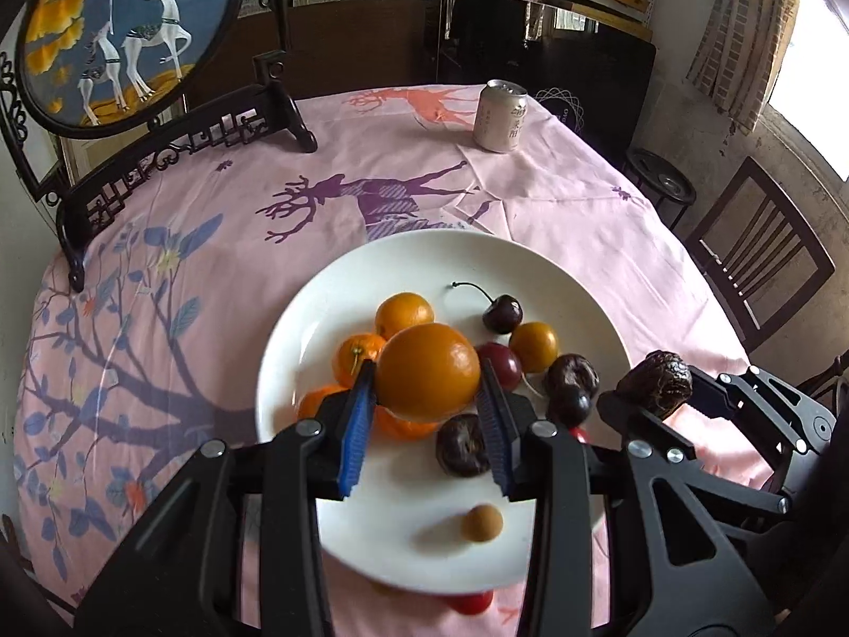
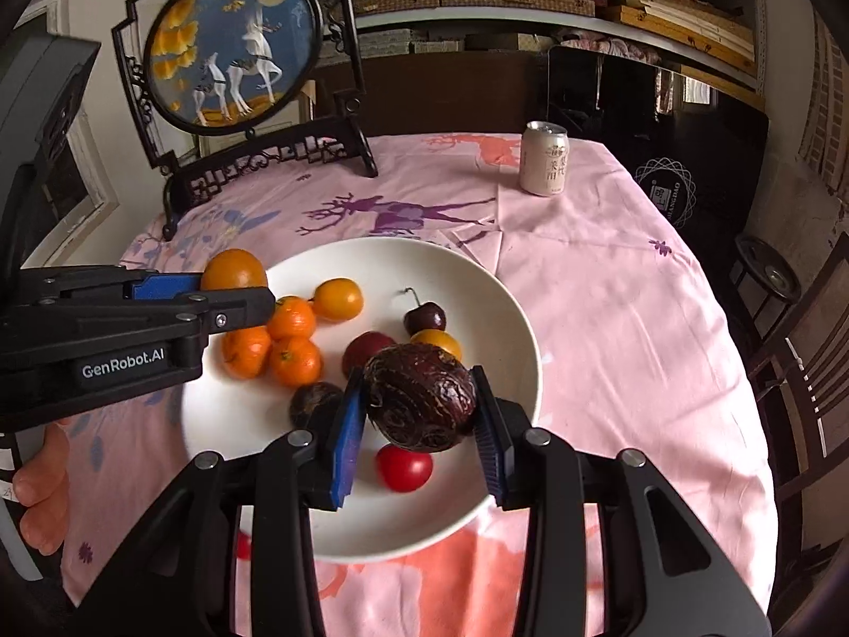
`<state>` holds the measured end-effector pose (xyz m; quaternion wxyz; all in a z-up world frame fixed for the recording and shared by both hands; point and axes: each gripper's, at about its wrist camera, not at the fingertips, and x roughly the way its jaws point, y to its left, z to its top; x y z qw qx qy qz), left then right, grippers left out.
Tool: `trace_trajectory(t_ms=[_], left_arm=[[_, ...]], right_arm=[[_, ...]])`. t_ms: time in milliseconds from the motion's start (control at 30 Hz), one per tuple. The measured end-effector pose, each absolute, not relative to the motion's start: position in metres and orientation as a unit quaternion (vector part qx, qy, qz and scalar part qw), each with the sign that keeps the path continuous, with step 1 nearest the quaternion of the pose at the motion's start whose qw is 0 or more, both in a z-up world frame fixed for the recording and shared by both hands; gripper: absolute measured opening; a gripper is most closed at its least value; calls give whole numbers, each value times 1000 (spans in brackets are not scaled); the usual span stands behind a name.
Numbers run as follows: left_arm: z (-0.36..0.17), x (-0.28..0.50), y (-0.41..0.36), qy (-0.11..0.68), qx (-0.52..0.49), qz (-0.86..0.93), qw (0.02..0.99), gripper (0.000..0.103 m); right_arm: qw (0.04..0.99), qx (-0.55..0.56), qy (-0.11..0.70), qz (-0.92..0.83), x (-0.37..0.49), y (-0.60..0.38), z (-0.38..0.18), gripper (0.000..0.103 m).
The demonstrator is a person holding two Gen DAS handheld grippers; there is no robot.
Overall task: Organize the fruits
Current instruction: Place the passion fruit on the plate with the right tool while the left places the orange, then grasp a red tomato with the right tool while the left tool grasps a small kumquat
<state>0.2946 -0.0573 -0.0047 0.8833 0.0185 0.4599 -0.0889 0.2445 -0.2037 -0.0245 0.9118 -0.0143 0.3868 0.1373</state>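
Fruits sit on the white plate (image 2: 525, 329) at the centre of the pink tablecloth (image 2: 610, 276). Left gripper (image 1: 427, 387): jaws partway closed, clamped on a large orange (image 1: 427, 371) above the plate. Right gripper (image 2: 419, 409): jaws partway closed on a wrinkled dark passion fruit (image 2: 419, 395) over the plate's near side. Mandarins (image 2: 294, 339), a cherry (image 2: 424, 316) and a red tomato (image 2: 403, 467) lie loose on the plate.

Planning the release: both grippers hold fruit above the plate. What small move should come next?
Probably lower the left gripper and set its large orange beside the tangerines on the white plate; the right gripper holds the wrinkled passion fruit clear.
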Motion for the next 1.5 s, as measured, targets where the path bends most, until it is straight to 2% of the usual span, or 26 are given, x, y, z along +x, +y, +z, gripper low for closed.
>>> trace_trajectory(t_ms=[200,300,533,833,1033,1167,1333,1500], left_arm=[[-32,326,-68,485,25,-86,870,38],[-36,331,-70,487,24,-84,869,39],[-7,299,-65,437,35,-73,896,67],[20,229,-63,397,33,-92,913,70],[21,191,-51,387,18,-104,916,77],[7,162,-18,386,-8,-85,919,88],[-28,130,38,405,-31,-10,914,89],[-51,109,78,424,-53,30,904,89]], right_arm=[[908,-26,402,118,269,-205,-52,39],[914,-45,390,102,271,-204,-52,63],[924,-37,365,106,245,-210,-28,63],[931,-36,342,121,181,-204,-3,63],[931,-27,338,135,145,-198,2,68],[920,-21,357,161,122,-185,-11,68],[885,-16,413,215,108,-155,-44,68],[876,-20,429,221,119,-130,-67,68]])
